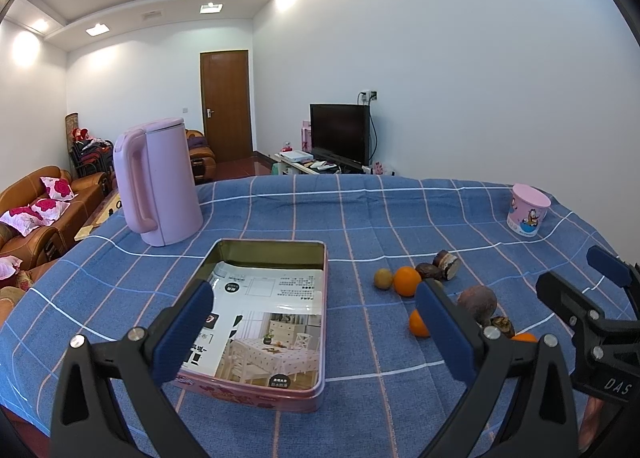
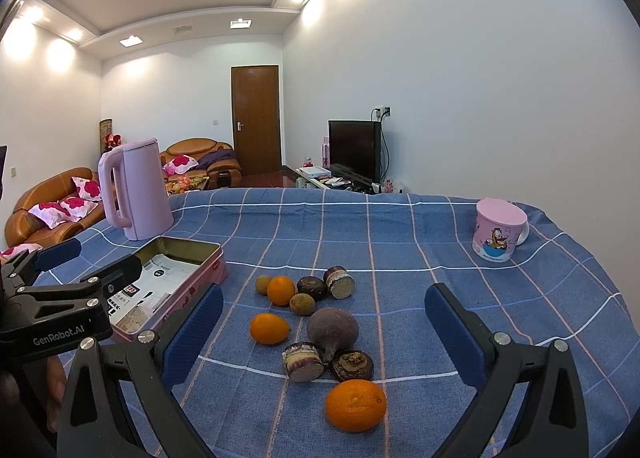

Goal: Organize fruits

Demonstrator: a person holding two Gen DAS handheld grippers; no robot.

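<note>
Nearest the right wrist camera, one orange (image 2: pixel 355 405) lies on the blue checked cloth (image 2: pixel 400 225) between the spread fingers of the right gripper (image 2: pixel 324 332), which hangs wide open over the fruit and holds nothing. Just beyond that orange sit a cut brown piece (image 2: pixel 303 361) showing a pale face and a dark round fruit (image 2: pixel 353 365), both touching a bigger purple-brown fruit (image 2: pixel 333 328). Left of that lies a second orange (image 2: pixel 269 328). Farther off is another cluster: a small green-brown fruit (image 2: pixel 303 304), a third orange (image 2: pixel 281 290) with a small fruit (image 2: pixel 263 284) at its left, then a dark fruit (image 2: pixel 311 288) and a second cut piece (image 2: pixel 339 282) to the right. All the fruit is on the cloth, right of the tin (image 2: pixel 188 248). In the left wrist view the left gripper (image 1: pixel 312 334) is likewise wide apart and empty, its left finger over the near left part of the tin (image 1: pixel 325 298), whose floor shows only a printed sheet (image 1: pixel 276 310). A pink kettle (image 1: pixel 160 181) stands upright beyond the tin at far left, and a pink cartoon cup (image 2: pixel 498 230) with a lid stands well apart at far right
</note>
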